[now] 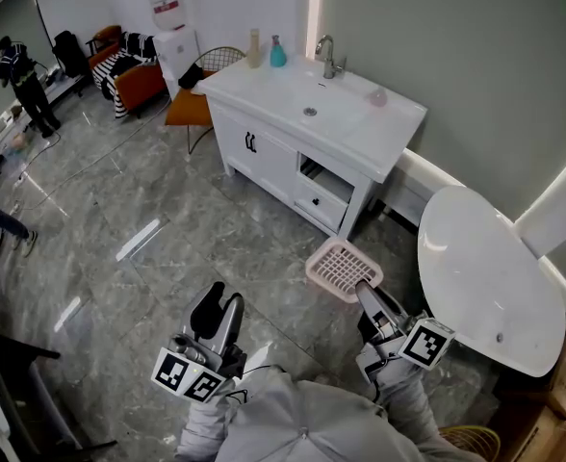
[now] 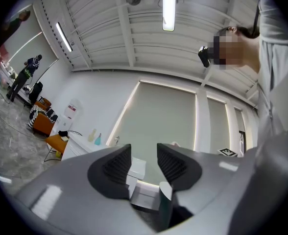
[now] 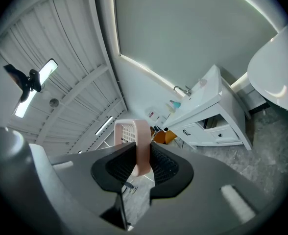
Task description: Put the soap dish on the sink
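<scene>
Head view, right gripper [image 1: 368,293]: contents?
— Clenched on one rim of the pink soap dish [image 1: 339,268]. Dish held in the air above the floor [image 1: 167,219], lattice side up.
— Position against the sink [image 1: 339,102]?
— Apart from it. Dish hangs just off the nearest corner of the cabinet [image 1: 264,157], below countertop level.
— Left gripper [image 1: 221,308]?
— Released, jaws apart, nothing between them. Held low, close to the person's body.

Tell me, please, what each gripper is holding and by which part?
The right gripper grips the pink soap dish by its rim; the left gripper holds nothing.
</scene>
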The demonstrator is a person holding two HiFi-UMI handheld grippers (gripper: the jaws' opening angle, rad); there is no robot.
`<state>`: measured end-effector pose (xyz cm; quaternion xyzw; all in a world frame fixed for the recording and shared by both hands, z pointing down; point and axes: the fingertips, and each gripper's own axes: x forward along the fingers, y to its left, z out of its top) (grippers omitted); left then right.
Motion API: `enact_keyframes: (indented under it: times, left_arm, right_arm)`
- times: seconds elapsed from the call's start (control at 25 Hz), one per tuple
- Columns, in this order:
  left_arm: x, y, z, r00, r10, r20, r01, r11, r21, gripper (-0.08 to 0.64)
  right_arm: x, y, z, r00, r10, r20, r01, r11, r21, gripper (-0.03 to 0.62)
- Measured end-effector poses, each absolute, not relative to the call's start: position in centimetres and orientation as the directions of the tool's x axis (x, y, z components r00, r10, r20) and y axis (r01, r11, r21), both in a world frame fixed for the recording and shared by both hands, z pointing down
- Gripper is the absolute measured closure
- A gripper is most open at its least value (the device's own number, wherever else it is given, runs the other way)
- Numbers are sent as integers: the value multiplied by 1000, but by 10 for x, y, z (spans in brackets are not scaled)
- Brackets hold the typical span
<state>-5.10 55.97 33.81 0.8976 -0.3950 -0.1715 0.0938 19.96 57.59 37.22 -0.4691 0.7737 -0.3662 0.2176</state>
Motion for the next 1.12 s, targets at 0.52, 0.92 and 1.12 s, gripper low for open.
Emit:
enact_keyframes:
  times: [0.52, 0.92, 1.12]
  left_arm:
    - [-97, 533, 343, 631, -737, -244, -670, -676, 308, 385]
    - [-127, 497, 346, 636, -737, -229, -677, -675, 294, 385]
    - [-120, 469, 347, 642, -733, -227, -673, -680, 290, 385]
  right_arm:
    - [152, 541, 357, -457, -888, -49, -542, 322, -776, 509]
    - [128, 503, 352, -447, -893, -49, -575, 329, -749, 512]
    - [133, 474, 358, -438, -898, -42, -571, 314, -759, 514]
